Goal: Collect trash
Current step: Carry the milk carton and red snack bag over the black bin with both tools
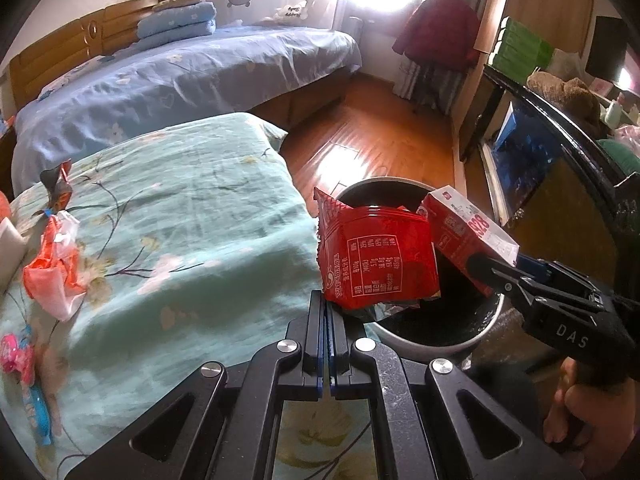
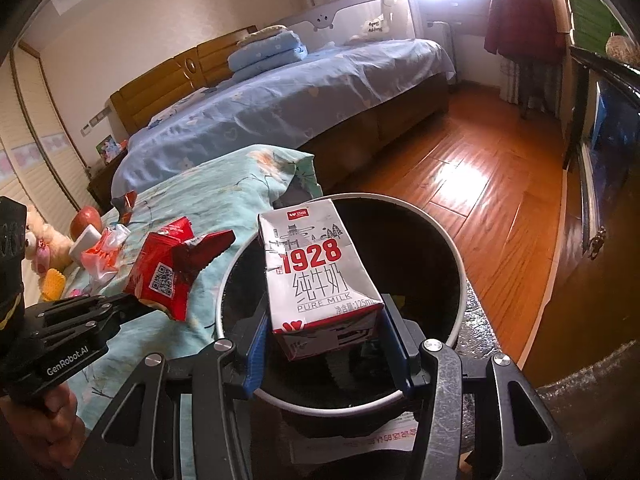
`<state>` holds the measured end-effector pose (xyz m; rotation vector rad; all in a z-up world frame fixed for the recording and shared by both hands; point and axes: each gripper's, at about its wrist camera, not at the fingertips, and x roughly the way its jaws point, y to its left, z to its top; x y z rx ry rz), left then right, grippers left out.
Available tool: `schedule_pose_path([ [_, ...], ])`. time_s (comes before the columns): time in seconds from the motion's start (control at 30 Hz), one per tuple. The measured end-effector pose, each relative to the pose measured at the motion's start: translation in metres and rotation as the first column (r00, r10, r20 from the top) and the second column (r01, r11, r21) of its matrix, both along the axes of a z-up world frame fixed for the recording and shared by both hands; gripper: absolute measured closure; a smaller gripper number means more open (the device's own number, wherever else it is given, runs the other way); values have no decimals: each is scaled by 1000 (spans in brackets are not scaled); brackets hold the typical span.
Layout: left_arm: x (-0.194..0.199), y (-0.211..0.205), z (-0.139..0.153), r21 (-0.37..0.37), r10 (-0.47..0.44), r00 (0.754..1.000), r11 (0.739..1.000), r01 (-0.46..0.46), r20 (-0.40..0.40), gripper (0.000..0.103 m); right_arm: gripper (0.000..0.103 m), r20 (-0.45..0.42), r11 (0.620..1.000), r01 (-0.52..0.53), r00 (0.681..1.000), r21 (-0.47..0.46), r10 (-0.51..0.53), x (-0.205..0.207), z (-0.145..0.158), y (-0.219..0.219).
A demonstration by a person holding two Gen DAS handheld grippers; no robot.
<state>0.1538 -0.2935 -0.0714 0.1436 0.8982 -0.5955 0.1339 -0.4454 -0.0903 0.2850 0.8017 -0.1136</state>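
My left gripper (image 1: 328,308) is shut on a red snack wrapper (image 1: 376,256) and holds it over the near rim of the round trash bin (image 1: 440,346). It also shows in the right wrist view (image 2: 132,306), with the red snack wrapper (image 2: 168,268) beside the trash bin (image 2: 460,280). My right gripper (image 2: 326,344) is shut on a white and red milk carton (image 2: 316,272), held over the bin's dark opening. From the left wrist view the right gripper (image 1: 486,266) grips the milk carton (image 1: 468,236) at the bin's right side.
A teal flowered bedspread (image 1: 180,232) carries more trash: an orange-white plastic bag (image 1: 56,264), a small dark wrapper (image 1: 58,188), and pink and blue wrappers (image 1: 24,376). A blue-sheeted bed (image 1: 180,80) stands behind. Wood floor (image 1: 372,128) lies right, with a dark cabinet (image 1: 532,160).
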Motion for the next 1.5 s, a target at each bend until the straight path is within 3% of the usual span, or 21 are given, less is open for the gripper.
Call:
schedule_pose_path([
  [1.33, 18, -40, -11, 23, -29, 999, 999, 30, -28, 103, 53, -40, 999, 34, 999, -11, -35, 13, -11, -29],
  [1.43, 18, -38, -11, 12, -24, 999, 1000, 25, -41, 88, 51, -40, 999, 38, 998, -12, -38, 13, -12, -29],
  [1.5, 15, -35, -9, 8, -12, 1000, 1000, 13, -26, 62, 50, -38, 999, 45, 998, -3, -45, 12, -12, -31],
])
